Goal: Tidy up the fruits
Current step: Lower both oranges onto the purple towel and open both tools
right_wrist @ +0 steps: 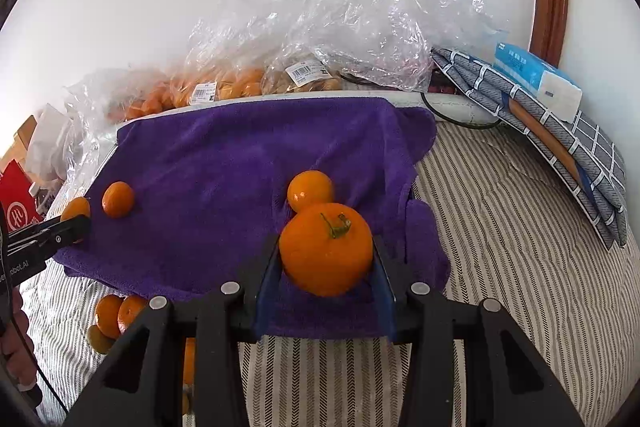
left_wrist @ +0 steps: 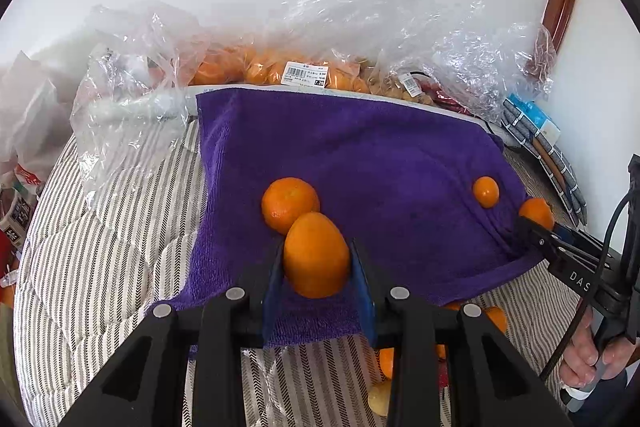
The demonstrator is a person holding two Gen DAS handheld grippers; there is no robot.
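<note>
My left gripper (left_wrist: 316,247) is shut on an oval orange (left_wrist: 316,259), held just above the purple towel (left_wrist: 360,147). Right behind it a round orange (left_wrist: 290,203) lies on the towel. My right gripper (right_wrist: 326,245) is shut on a stemmed orange (right_wrist: 326,259) over the towel's right part (right_wrist: 240,147), with a smaller orange (right_wrist: 310,191) lying just beyond it. The left wrist view shows the right gripper (left_wrist: 532,227) at the towel's right edge. In the right wrist view the left gripper (right_wrist: 74,225) is at the towel's left edge, near the round orange (right_wrist: 117,199).
Clear plastic bags of oranges (left_wrist: 256,67) (right_wrist: 216,87) line the wall behind the towel. Loose oranges (right_wrist: 116,315) (left_wrist: 496,319) lie on the striped bedspread (right_wrist: 500,227) below the towel's near edge. A folded grey cloth (right_wrist: 580,155) and a tissue pack (right_wrist: 536,83) sit at the right.
</note>
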